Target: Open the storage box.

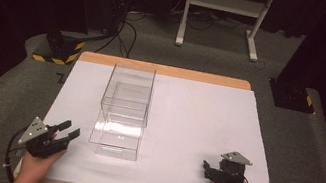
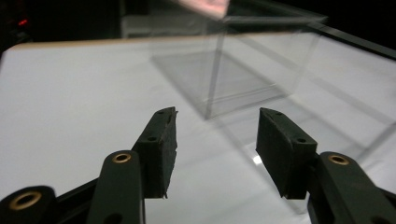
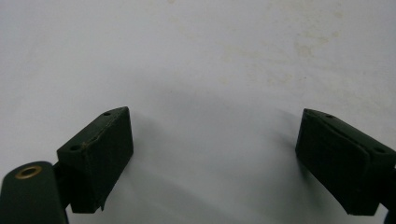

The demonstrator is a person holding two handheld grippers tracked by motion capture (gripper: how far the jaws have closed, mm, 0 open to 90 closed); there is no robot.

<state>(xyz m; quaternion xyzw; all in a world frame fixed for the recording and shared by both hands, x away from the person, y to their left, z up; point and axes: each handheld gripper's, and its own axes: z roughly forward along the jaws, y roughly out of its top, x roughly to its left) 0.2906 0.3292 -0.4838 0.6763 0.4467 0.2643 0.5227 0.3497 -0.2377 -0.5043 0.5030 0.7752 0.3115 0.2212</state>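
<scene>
Two clear plastic boxes stand end to end in the middle of the white table: a taller one at the back and a lower one in front of it. My left gripper rests at the front left, open and empty, with its jaws pointing right toward the near box. In the left gripper view the clear box lies a short way beyond the open left gripper. My right gripper sits at the front right, open and empty. The right gripper faces bare white table.
The table's wooden rim shows along the far side. On the carpet behind stand a white frame's legs, a black-and-yellow striped base at the left with cables, and a black base at the right.
</scene>
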